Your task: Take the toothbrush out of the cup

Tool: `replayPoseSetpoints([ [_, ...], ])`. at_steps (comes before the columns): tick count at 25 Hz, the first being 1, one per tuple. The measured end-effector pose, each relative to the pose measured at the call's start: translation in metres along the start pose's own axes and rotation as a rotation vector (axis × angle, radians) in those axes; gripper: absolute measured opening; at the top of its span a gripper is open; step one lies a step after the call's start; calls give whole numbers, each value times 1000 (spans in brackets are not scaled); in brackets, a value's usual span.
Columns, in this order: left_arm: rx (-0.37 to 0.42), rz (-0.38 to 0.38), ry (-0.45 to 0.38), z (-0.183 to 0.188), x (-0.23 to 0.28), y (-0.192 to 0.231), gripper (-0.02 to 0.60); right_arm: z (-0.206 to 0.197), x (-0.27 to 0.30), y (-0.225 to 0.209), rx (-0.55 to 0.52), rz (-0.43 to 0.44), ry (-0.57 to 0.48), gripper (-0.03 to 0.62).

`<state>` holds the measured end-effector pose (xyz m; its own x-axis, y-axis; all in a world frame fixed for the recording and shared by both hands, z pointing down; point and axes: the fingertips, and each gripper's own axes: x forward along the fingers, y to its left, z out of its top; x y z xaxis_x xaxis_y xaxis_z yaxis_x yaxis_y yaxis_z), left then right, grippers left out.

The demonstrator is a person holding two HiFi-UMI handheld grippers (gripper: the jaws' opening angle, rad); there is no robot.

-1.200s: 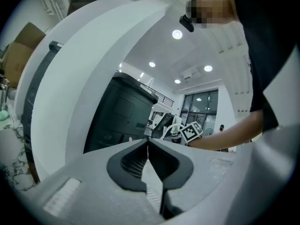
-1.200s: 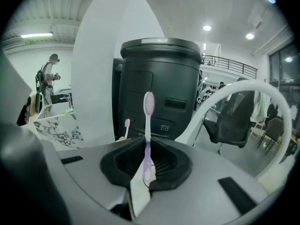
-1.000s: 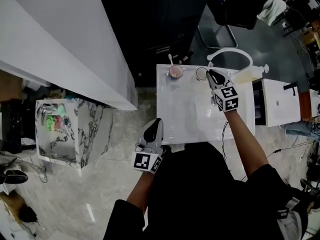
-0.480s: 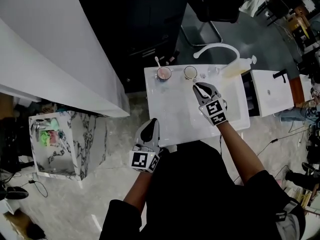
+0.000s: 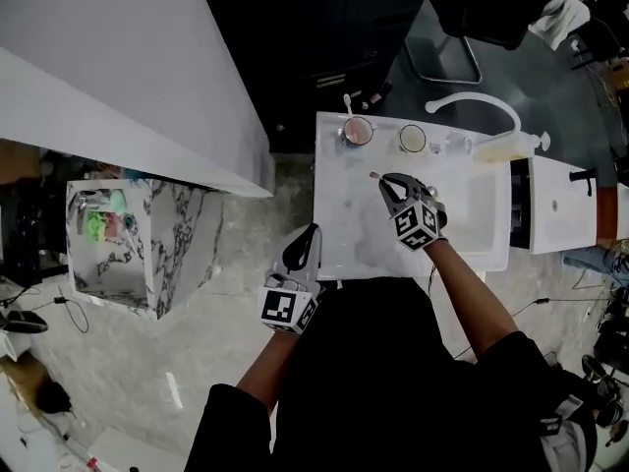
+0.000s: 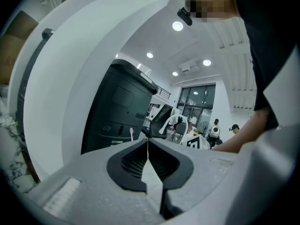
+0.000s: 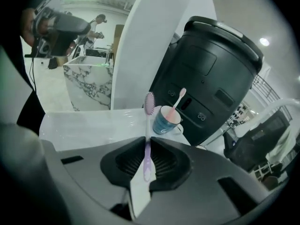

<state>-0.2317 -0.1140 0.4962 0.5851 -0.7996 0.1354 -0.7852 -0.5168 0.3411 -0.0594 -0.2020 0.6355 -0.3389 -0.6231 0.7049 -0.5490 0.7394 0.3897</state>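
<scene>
My right gripper (image 5: 385, 178) is shut on a purple toothbrush (image 7: 148, 125) and hangs over the middle of the white table (image 5: 339, 234). The brush sticks out past the fingertips, its bristle head (image 5: 373, 175) pointing left and away. In the right gripper view the handle is pinched between the two pads of the right gripper (image 7: 147, 143). An empty cup (image 5: 412, 139) stands at the table's back edge. Left of it a blue cup (image 5: 358, 132) (image 7: 166, 121) holds a pink toothbrush (image 7: 178, 100). My left gripper (image 5: 305, 249) (image 6: 148, 143) is shut and empty at the table's front left corner.
A white curved faucet (image 5: 472, 103) and a basin (image 5: 486, 209) take up the table's right side. A big black bin (image 7: 211, 78) stands behind the cups. A marble-patterned box (image 5: 147, 254) is on the floor at the left, and a white cabinet (image 5: 555, 205) at the right.
My right gripper has come down and toward me from the back cup to the table's middle, rolling as it went, with the purple toothbrush in it. The left gripper has hardly moved.
</scene>
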Motion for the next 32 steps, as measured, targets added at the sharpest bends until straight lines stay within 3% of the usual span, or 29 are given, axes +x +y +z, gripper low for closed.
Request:
replayPoseSetpoints([
  [12, -29, 27, 46, -9, 58, 18, 21, -48, 90, 21, -192, 97, 103, 37],
  [18, -36, 22, 91, -27, 77, 15, 21, -65, 118, 34, -338, 150, 147, 37],
  [32, -58, 57, 120, -42, 90, 20, 21, -86, 145, 30, -298, 201, 160, 37],
])
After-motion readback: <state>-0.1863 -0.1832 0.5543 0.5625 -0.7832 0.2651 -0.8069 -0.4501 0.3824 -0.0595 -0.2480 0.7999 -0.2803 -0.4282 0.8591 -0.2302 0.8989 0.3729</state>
